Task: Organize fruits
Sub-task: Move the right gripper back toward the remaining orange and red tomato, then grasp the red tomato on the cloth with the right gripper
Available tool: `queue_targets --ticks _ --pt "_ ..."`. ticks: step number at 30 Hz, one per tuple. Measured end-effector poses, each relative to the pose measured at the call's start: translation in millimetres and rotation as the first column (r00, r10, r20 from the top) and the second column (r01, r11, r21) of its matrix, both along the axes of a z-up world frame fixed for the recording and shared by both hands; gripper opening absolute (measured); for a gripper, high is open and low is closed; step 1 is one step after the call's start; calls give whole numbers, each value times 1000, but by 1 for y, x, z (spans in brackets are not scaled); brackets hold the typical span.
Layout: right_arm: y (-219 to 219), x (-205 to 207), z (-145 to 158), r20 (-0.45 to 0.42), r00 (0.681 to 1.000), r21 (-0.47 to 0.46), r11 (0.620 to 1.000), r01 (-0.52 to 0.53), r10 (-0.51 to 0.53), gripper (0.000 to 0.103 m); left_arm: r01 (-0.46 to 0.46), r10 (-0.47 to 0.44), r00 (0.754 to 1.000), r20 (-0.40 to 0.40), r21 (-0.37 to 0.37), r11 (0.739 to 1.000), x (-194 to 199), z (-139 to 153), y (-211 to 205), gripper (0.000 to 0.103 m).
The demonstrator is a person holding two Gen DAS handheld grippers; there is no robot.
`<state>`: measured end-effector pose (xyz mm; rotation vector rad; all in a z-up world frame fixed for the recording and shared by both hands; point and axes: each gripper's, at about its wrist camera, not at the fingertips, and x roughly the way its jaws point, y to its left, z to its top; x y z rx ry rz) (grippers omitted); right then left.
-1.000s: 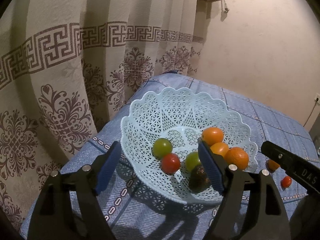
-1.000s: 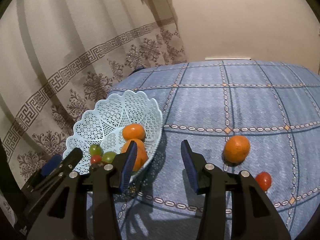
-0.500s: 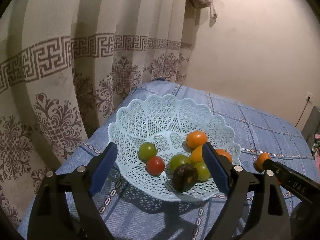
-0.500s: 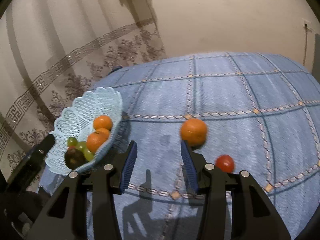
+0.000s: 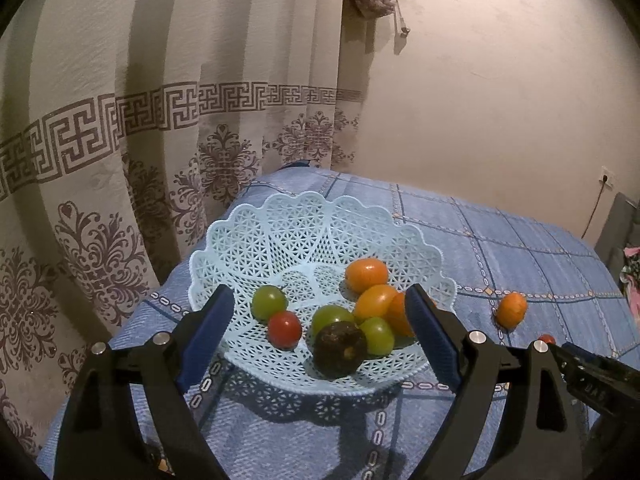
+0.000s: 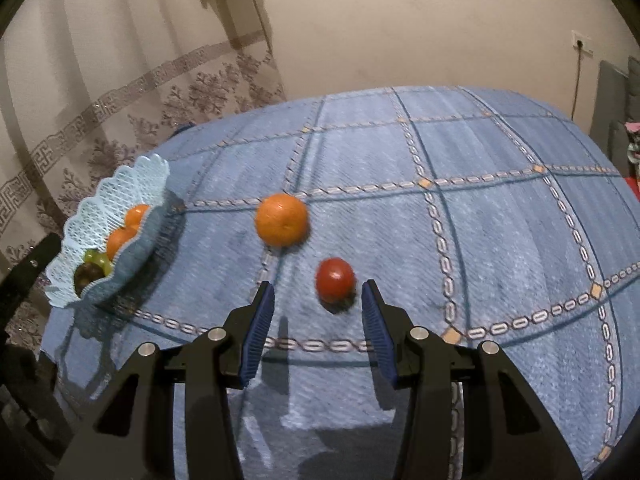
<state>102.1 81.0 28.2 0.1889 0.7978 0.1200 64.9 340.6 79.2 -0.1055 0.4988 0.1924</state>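
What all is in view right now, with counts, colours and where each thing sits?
Basket: one, light blue, on the cloth's curtain side.
Oranges in basket: three, orange, right half.
Green fruits: three, green, basket middle.
Red tomato in basket: one, red, near front.
Dark fruit: one, brown, basket front.
Loose orange: one, orange, on the cloth.
Loose tomato: one, red, before right gripper.
Cloth: one, blue checked.
Curtain: one, beige patterned, behind.
Left gripper: open, over basket.
Right gripper: open.
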Motion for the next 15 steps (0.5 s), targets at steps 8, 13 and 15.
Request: queue_targets --ticks 8,13,15 --pt "-7 14 -11 -25 1000 -35 999 10 -10 46 13 -13 1000 -4 33 999 2 -3 -8 88" --pt "-3 25 -12 -36 999 -30 999 -13 12 43 2 -1 1000 -17 50 999 4 -7 -7 88" --pt "1 28 -12 -37 999 -32 999 -30 28 39 -2 3 1000 -20 56 998 6 -8 -7 88"
